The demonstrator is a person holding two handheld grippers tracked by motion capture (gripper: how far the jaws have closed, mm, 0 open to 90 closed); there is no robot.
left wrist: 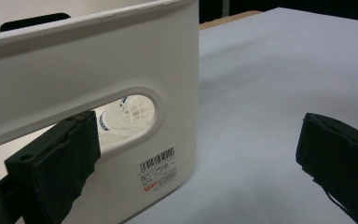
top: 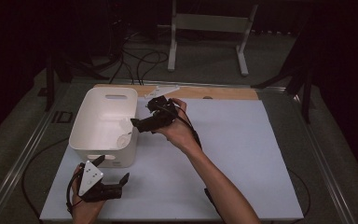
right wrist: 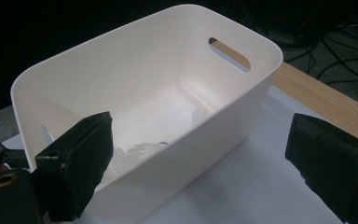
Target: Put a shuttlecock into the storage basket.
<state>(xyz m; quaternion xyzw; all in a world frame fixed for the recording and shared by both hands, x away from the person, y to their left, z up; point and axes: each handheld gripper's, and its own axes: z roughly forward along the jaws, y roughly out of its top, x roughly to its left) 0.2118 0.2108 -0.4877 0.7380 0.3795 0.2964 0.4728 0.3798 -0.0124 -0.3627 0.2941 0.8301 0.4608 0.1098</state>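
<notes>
The white plastic bin [top: 103, 125], slot-handled and barcode-labelled, holds pale shuttlecocks [left wrist: 129, 112]; right tool [top: 142, 122] and left tool [top: 114, 175] both gape open, empty.

White plastic bin [top: 103, 126] set upright on pale sheet at table's left side, open top up. Rounded corners, smooth walls, oval handle slot [top: 116, 97] cut in far end wall, second slot in near end wall. Barcode label [left wrist: 157, 170] stuck low on near wall, under that slot. White shuttlecock [left wrist: 126, 114] seen through near slot, lying on bin floor. More pale, translucent items [right wrist: 142, 150] lie inside, indistinct.
</notes>
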